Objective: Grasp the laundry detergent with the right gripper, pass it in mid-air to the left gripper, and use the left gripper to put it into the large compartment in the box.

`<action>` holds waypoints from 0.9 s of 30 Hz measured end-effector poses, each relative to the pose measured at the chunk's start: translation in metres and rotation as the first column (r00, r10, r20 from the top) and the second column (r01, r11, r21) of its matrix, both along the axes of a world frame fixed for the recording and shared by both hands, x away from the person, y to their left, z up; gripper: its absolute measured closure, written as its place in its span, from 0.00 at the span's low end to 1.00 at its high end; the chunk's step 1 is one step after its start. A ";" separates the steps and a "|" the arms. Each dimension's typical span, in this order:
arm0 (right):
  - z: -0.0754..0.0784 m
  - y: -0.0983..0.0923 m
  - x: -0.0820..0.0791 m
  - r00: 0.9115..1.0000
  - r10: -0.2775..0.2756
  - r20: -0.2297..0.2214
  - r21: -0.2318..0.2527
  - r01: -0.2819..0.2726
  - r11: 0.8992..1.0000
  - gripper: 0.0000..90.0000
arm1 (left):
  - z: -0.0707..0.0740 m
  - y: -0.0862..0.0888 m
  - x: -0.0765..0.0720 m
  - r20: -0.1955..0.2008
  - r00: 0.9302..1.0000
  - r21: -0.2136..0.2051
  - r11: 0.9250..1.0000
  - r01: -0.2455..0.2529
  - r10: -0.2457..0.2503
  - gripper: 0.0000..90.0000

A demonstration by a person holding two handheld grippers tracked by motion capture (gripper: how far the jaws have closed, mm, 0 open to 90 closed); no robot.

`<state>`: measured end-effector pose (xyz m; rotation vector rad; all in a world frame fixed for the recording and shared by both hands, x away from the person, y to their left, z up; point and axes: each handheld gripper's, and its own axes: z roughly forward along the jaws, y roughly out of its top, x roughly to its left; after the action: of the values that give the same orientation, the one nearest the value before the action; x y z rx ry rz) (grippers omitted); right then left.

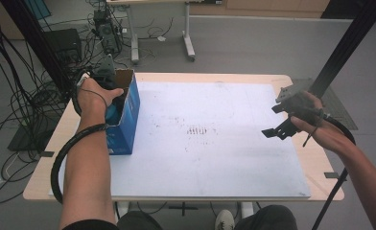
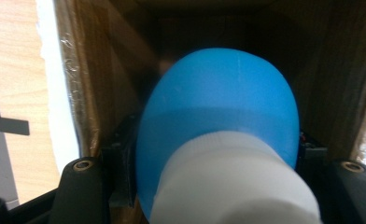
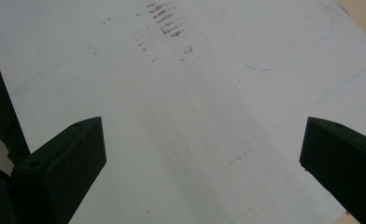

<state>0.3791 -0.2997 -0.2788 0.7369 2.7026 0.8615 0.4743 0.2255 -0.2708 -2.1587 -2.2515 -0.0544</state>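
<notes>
bottle [image 2: 218, 121] sits clamped in the left claw [image 2: 218, 163], inside the box [image 2: 106, 79].

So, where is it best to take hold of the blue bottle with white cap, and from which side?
Grip the blue bottle across its wide blue body just ahead of the white cap, coming in from the cap end through the blue box's open top. The left tongs are shut on it this way.
</notes>
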 end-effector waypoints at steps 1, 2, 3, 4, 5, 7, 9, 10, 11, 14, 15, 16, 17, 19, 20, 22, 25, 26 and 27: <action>0.000 0.000 0.000 1.000 -0.001 0.000 0.001 0.001 1.000 0.00 | 0.000 0.000 0.000 0.003 1.000 0.000 1.000 0.000 0.000 0.40; 0.000 0.000 0.000 1.000 -0.002 0.000 0.001 0.002 1.000 0.00 | 0.000 0.000 0.000 0.002 1.000 -0.001 1.000 -0.001 0.001 0.40; 0.000 0.000 0.000 1.000 -0.002 -0.001 0.000 0.002 1.000 0.00 | 0.000 0.000 0.000 0.000 1.000 -0.001 1.000 -0.001 0.001 0.40; 0.000 0.000 0.001 1.000 -0.002 -0.001 0.000 0.002 1.000 0.00 | 0.000 0.000 0.000 0.001 1.000 0.000 1.000 0.001 -0.001 0.40; 0.001 0.000 0.001 1.000 -0.003 -0.001 0.000 0.003 1.000 0.00 | 0.000 0.000 0.000 0.003 1.000 -0.001 1.000 0.001 -0.001 0.40; 0.001 0.000 0.001 1.000 -0.001 0.000 0.000 0.001 1.000 0.00 | -0.001 0.001 0.000 0.006 1.000 -0.002 1.000 0.001 -0.001 0.40; 0.001 0.001 0.001 1.000 0.000 0.000 0.000 0.000 1.000 0.00 | -0.001 0.001 0.000 0.008 1.000 -0.002 1.000 0.002 -0.002 0.40; 0.001 0.001 0.001 1.000 0.000 0.000 0.000 0.000 1.000 0.00 | -0.001 0.001 0.000 0.009 1.000 -0.002 1.000 0.002 -0.002 0.40; 0.001 0.001 0.001 1.000 0.000 0.000 -0.001 0.000 1.000 0.00 | -0.001 0.001 0.001 0.010 1.000 -0.002 1.000 0.002 -0.002 0.40; 0.001 0.002 0.002 1.000 0.002 0.002 -0.003 -0.002 1.000 0.00 | -0.001 0.001 0.000 0.006 1.000 -0.006 1.000 -0.001 0.001 0.40; 0.002 0.002 0.001 1.000 0.003 0.002 -0.005 -0.003 1.000 0.00 | -0.001 0.001 0.001 0.004 1.000 -0.006 1.000 0.000 0.000 0.40; 0.002 0.002 0.001 1.000 0.005 0.004 -0.005 -0.005 1.000 0.00 | -0.001 0.002 0.000 0.004 1.000 -0.007 1.000 -0.001 0.001 0.40; 0.002 0.003 0.001 1.000 0.006 0.005 -0.007 -0.006 1.000 0.00 | -0.001 0.002 0.000 0.005 1.000 -0.007 1.000 -0.001 0.001 0.40; 0.002 0.004 0.001 1.000 0.008 0.006 -0.008 -0.008 1.000 0.00 | -0.001 0.002 0.000 0.009 1.000 -0.007 1.000 -0.001 0.001 0.40; 0.002 0.004 0.001 1.000 0.008 0.006 -0.009 -0.008 1.000 0.00 | -0.001 0.002 0.000 0.010 1.000 -0.007 1.000 -0.001 0.001 0.40; 0.002 0.004 0.001 1.000 0.010 0.007 -0.009 -0.010 1.000 0.00 | -0.001 0.002 0.000 0.010 1.000 -0.007 1.000 -0.001 0.001 0.40; 0.003 0.004 0.000 1.000 0.011 0.011 -0.007 -0.011 1.000 0.00 | -0.002 0.002 0.000 0.012 1.000 -0.007 1.000 -0.001 0.001 0.40; 0.003 0.004 0.000 1.000 0.011 0.012 -0.007 -0.010 1.000 0.00 | -0.001 0.002 0.000 0.010 1.000 -0.008 1.000 -0.002 0.002 0.40; 0.004 0.004 0.000 1.000 0.009 0.013 -0.007 -0.009 1.000 0.00 | -0.001 0.002 0.000 0.010 1.000 -0.008 1.000 -0.002 0.002 0.40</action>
<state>0.3792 -0.2961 -0.2750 0.7159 2.6986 0.8558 0.4744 0.2275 -0.2722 -2.1651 -2.2630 -0.0561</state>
